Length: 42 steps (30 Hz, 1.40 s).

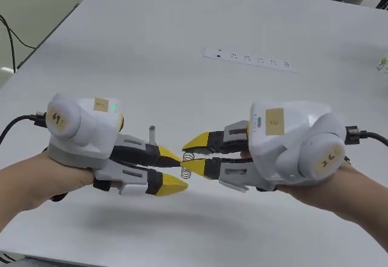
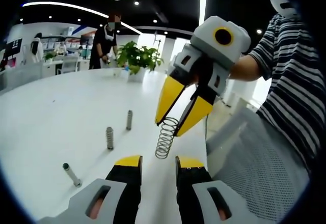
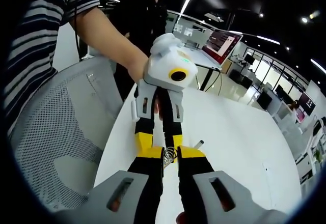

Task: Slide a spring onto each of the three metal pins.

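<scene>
At the bottom of the left gripper view, the left gripper (image 2: 159,161) stands with its two jaws apart, clasping nothing. Just above them, at mid-frame, the right gripper (image 2: 168,127) pinches the upper end of one loose spring (image 2: 165,141), which hangs toward that gap. Left of centre on the white table (image 2: 51,107) stand three metal pins. The upper pin (image 2: 129,119) and the middle pin (image 2: 109,138) each wear a spring, and the bare pin (image 2: 71,174) is at lower left.

Handwritten marks on the gripper housings.
The white round cap (image 1: 59,119) of the left gripper (image 1: 180,171) reads roughly "69"; the scrawl on the rounded white end (image 1: 328,157) of the right gripper (image 1: 185,158) is illegible.
</scene>
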Each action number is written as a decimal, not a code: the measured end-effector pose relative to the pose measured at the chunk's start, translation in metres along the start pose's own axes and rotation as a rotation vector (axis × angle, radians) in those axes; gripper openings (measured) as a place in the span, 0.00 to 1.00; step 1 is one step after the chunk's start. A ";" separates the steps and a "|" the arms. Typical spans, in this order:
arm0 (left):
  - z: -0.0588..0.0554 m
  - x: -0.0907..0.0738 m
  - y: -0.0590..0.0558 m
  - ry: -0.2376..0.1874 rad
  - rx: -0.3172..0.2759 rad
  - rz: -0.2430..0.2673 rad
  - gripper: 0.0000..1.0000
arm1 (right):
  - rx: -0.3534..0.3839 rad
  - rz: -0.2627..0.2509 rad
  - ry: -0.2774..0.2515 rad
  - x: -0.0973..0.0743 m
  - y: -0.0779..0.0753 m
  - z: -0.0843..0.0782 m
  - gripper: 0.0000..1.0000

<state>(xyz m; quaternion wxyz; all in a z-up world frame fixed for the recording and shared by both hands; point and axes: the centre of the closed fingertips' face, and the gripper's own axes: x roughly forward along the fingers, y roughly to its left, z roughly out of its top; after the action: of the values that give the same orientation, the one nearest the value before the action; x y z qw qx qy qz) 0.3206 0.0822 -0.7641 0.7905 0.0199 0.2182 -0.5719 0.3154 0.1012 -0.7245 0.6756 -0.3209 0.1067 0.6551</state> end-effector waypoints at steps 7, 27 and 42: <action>-0.006 -0.018 0.012 -0.007 -0.021 0.065 0.29 | -0.002 -0.032 0.012 -0.002 -0.007 -0.005 0.07; -0.019 -0.061 0.036 -0.050 -0.079 0.207 0.63 | 0.020 -0.106 0.029 -0.002 -0.020 -0.017 0.07; -0.025 -0.077 0.042 -0.089 -0.097 0.249 0.94 | 0.024 -0.105 0.055 0.002 -0.023 -0.024 0.07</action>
<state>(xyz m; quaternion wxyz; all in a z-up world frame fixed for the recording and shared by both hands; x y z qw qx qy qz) 0.3318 0.1727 -0.7678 0.8643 -0.0166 0.2061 -0.4584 0.3446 0.0908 -0.7372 0.7097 -0.3361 0.1160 0.6082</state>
